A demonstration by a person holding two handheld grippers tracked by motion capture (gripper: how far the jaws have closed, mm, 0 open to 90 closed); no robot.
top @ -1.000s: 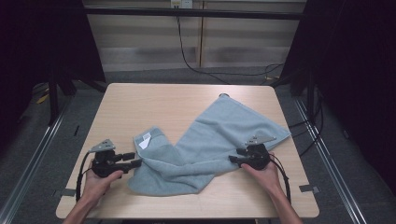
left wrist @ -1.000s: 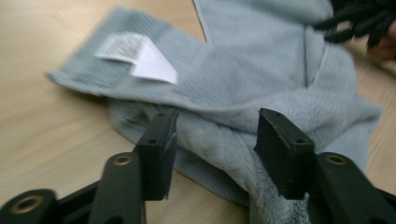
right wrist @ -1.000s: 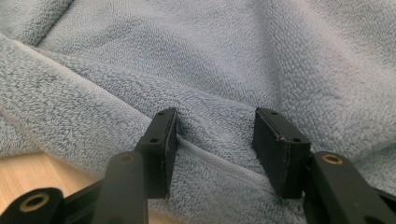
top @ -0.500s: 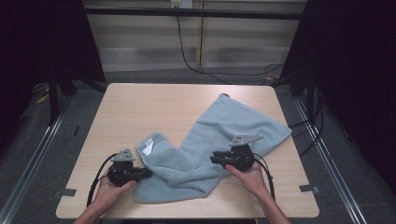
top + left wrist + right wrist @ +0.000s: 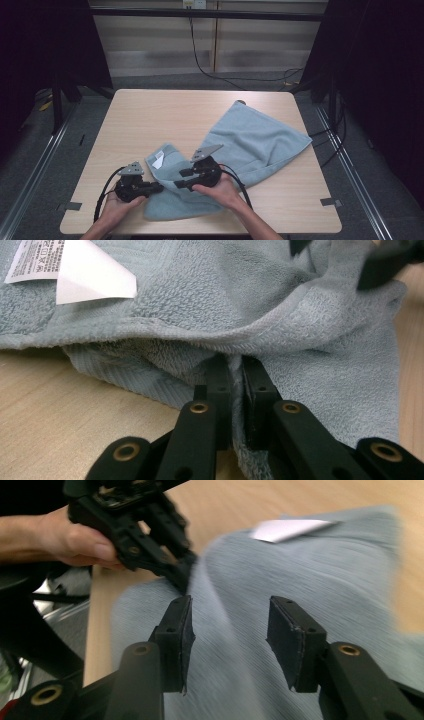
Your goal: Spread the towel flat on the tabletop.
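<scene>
Two grippers: your left gripper (image 5: 231,390) clenches the soft, limp blue towel's (image 5: 260,137) hem, while your right gripper (image 5: 230,630) hovers agape above the cloth; pinch its edge.

Table (image 5: 150,115) evenly lit, surroundings dark; right gripper view motion-blurred, towel (image 5: 300,570) streaked.

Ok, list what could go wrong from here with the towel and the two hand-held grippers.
1. The left hand-held gripper pinches only a thin fold at the edge of the towel, so a pull could slip it free.
2. The right hand-held gripper is open over the towel, close to the left one; closing here might bunch cloth or knock the two together.
3. The white label lies nearby and could get caught in a fold.
</scene>
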